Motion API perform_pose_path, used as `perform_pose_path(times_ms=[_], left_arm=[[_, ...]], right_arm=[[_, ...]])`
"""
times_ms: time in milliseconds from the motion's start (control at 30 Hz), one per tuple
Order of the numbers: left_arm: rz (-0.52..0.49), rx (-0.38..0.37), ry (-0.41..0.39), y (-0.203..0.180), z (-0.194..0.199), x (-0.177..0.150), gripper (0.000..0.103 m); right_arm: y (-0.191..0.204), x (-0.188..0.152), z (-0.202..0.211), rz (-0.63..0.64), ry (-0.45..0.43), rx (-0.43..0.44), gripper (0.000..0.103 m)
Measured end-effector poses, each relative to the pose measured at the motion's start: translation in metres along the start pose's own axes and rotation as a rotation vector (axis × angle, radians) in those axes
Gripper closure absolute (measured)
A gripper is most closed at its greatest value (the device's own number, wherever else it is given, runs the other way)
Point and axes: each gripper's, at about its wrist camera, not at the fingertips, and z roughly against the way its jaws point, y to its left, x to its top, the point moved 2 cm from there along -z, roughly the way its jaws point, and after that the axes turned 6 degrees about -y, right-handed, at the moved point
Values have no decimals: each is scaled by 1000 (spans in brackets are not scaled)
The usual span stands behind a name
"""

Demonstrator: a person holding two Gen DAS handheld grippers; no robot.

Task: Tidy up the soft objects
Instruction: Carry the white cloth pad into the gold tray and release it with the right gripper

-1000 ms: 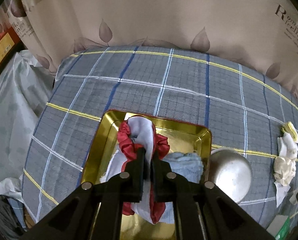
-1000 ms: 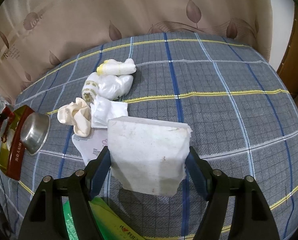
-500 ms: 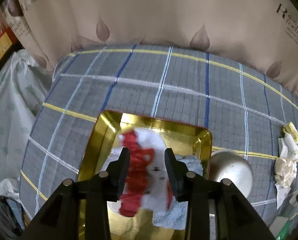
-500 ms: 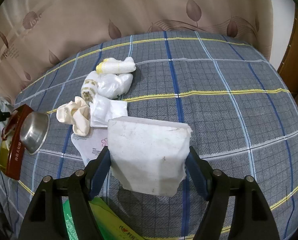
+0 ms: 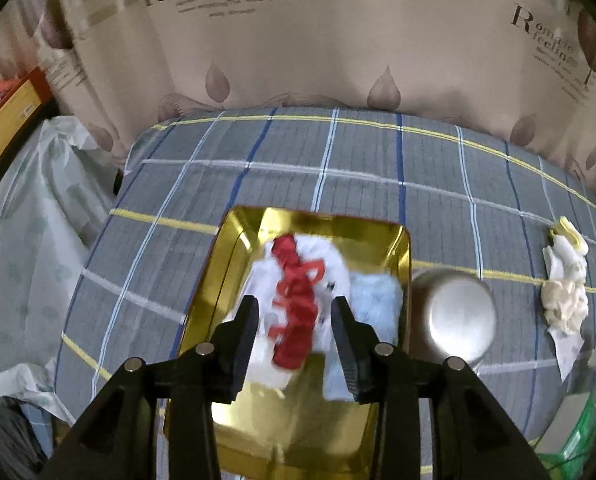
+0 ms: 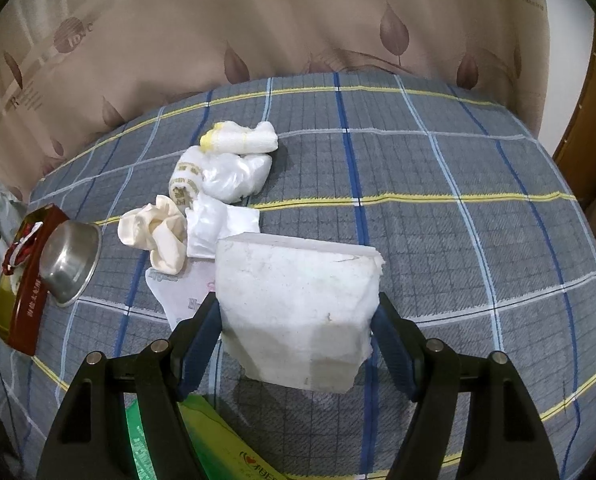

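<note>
The left gripper has just been opening, its jaws apart above the red and white soft cloth, which lies in the shiny gold metal tray. The right gripper squeezes a white foam block, far from the tray.

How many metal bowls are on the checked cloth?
1. The metal bowl lies upside down on the checked cloth, right beside the gold tray. Another could be hidden outside the views.
</note>
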Motion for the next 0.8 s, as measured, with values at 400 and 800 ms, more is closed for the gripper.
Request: perform_pose_path(times_ms=[400, 800], left_arm=[[17, 105, -76, 36, 23, -55, 65], [47, 165, -128, 68, 31, -87, 65]], right_arm=[[20, 12, 13, 39, -38, -36, 32], [156, 23, 30, 249, -55, 153, 32]])
